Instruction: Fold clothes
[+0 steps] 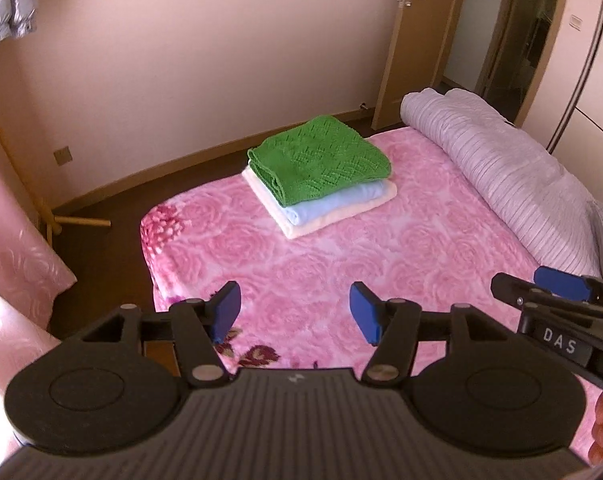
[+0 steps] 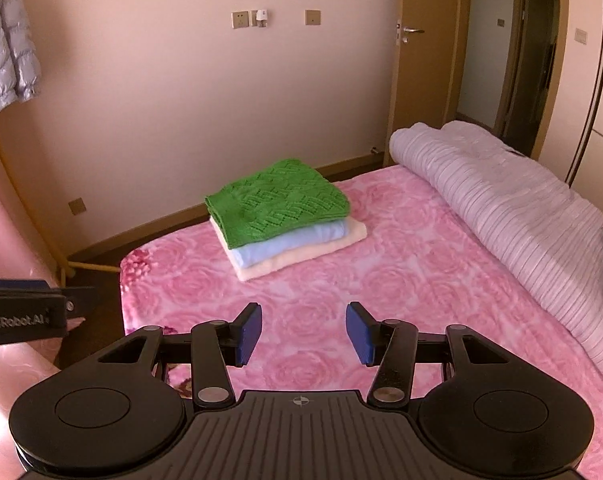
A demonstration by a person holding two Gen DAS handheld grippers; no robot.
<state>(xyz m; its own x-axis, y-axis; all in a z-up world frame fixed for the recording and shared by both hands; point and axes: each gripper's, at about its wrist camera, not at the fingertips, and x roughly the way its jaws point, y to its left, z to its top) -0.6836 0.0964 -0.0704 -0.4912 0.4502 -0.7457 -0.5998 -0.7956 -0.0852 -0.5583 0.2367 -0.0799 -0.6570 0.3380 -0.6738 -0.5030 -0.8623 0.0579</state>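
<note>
A folded green knit sweater (image 1: 319, 158) lies on top of a folded light blue garment (image 1: 337, 200) and a folded cream garment (image 1: 341, 216), stacked on the far left part of the bed. The stack also shows in the right wrist view, with the green sweater (image 2: 277, 206) uppermost. My left gripper (image 1: 295, 314) is open and empty, held above the pink blanket well short of the stack. My right gripper (image 2: 303, 334) is open and empty, also short of the stack. The right gripper shows at the right edge of the left wrist view (image 1: 561, 292).
A pink rose-patterned blanket (image 1: 381, 260) covers the bed. A rolled lilac striped quilt (image 1: 501, 176) lies along the right side. Dark floor (image 1: 101, 248) and a wall are to the left, an open door (image 1: 417, 40) at the back, and a silver jacket (image 2: 9, 64) hangs top left.
</note>
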